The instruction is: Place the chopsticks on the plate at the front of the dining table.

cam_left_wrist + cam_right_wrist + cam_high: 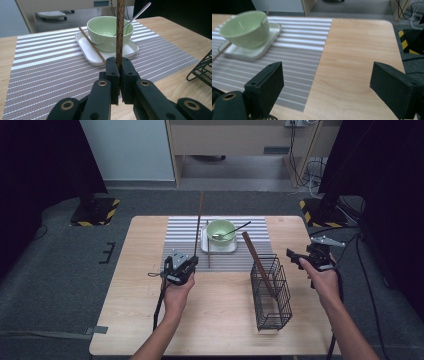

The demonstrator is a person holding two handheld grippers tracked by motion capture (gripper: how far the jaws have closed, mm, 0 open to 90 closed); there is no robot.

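Note:
My left gripper is shut on a long brown chopstick, which stands up out of the jaws over the striped mat. Just beyond it, a green bowl with a metal spoon sits on a white tray. A second chopstick lies with one end on the tray's edge. A third chopstick leans in the black wire basket. My right gripper hangs open and holds nothing to the right of the basket.
The striped mat covers the far middle of the wooden table. The wire basket stands between my two hands. Bare wood lies under the right gripper, with the table's right edge close by.

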